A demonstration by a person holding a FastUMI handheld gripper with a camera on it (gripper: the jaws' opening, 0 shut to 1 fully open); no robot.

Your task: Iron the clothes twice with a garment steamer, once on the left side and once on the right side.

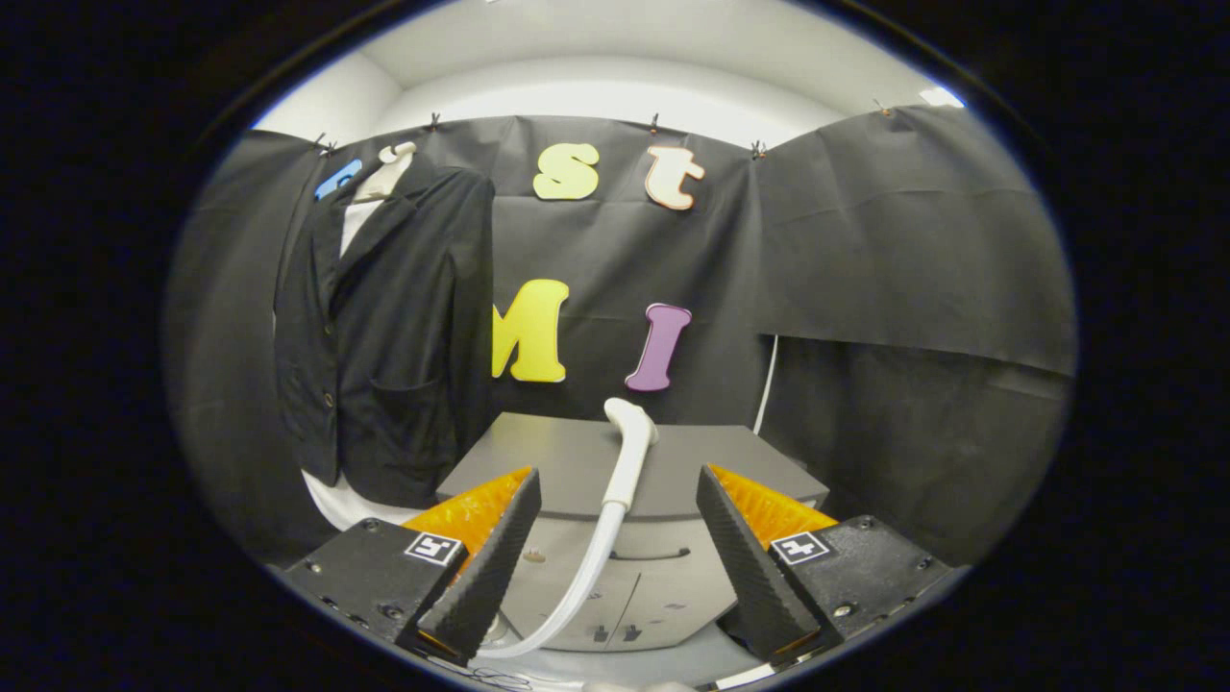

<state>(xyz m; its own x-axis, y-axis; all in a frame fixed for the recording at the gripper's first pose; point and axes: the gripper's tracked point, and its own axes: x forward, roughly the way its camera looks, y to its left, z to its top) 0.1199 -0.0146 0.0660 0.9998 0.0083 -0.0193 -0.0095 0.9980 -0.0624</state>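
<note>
The claw [618, 567] gapes wide, gripping nothing, with the steamer [629, 452] standing upright on its curved white hose [577, 596] between and just beyond the ridged fingers. The steamer rises from a smooth grey cabinet [577, 461]. Left of the steamer, well apart, a dark jacket [384, 327] hangs over a white shirt [357, 216] against the booth's wall.

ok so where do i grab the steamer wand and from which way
Grip the steamer wand on its straight handle, just below the bent head. It stands nearly upright on the cabinet, ahead of the open gripper and between the fingers' lines, with its hose curving down below. So come straight forward, fingers either side of the handle, clear of the hose.
</note>
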